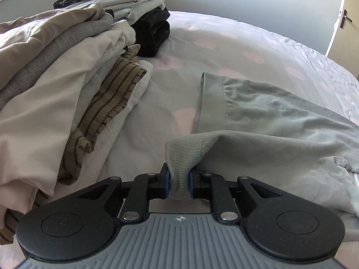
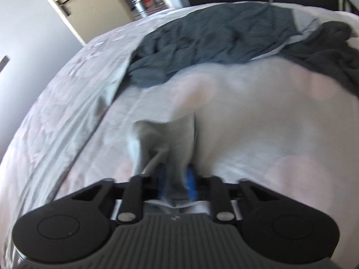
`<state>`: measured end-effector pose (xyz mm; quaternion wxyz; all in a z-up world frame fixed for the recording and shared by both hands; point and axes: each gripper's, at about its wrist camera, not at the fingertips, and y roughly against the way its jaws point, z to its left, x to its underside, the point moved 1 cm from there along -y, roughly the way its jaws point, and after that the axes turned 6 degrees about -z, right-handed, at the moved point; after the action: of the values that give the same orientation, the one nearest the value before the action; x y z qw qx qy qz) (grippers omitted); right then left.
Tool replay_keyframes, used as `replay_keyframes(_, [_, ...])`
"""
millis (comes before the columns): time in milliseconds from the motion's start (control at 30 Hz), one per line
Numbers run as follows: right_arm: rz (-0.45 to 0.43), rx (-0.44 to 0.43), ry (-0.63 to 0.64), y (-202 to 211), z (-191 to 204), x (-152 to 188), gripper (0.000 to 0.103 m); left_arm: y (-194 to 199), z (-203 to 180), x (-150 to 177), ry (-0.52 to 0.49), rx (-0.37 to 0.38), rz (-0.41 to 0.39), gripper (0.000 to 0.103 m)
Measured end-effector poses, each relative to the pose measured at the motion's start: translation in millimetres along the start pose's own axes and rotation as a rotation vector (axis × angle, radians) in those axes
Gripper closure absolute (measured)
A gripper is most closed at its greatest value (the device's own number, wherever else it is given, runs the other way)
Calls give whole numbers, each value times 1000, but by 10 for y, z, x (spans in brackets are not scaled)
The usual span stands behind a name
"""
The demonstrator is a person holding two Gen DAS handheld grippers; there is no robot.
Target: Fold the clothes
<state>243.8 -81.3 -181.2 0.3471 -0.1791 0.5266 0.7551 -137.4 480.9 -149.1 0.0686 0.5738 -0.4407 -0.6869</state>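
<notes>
Left claw [image 1: 178,185] clamps the ribbed cuff [image 1: 182,154] of the soft, light, limp sweatshirt [image 1: 280,121]; right claw [image 2: 177,185] clamps another bunched fold; grip at hems.

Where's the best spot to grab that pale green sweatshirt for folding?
By its ribbed cuff, from the near side along the bed, probably. The band is thick and bunches firmly; the left gripper already pinches it so. The right gripper holds another green edge.

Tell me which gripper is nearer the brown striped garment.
Left. The left gripper, shut on the green sweatshirt, has the striped garment just to its left. The right gripper's view shows no striped garment.
</notes>
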Motion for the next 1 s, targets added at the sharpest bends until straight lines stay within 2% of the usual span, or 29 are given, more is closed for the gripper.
replay_keyframes(133, [-76, 21, 78, 138, 148, -37, 98, 43, 16, -14, 11, 5, -22, 85])
replay_keyframes(400, [-291, 66, 14, 726, -9, -580, 98, 223, 106, -59, 59, 31, -70, 85])
replay_keyframes(467, [-322, 62, 4, 832, -59, -721, 98, 234, 100, -64, 56, 30, -70, 86])
replay_keyframes(567, [-303, 38, 36, 834, -69, -799, 98, 204, 74, -57, 42, 16, -61, 86])
replay_keyframes(667, [-227, 4, 48, 725, -76, -711, 97, 185, 66, -45, 36, 10, -52, 86])
replay_keyframes(733, [-187, 5, 45, 634, -90, -609, 91, 172, 60, -38, 33, 6, -47, 86])
replay_keyframes(867, [-144, 27, 48, 479, -136, -457, 91, 147, 50, -23, 26, -2, -36, 85])
replay_keyframes(1000, [-130, 37, 19, 417, -218, -439, 99, 121, 39, -9, 19, -10, -25, 85])
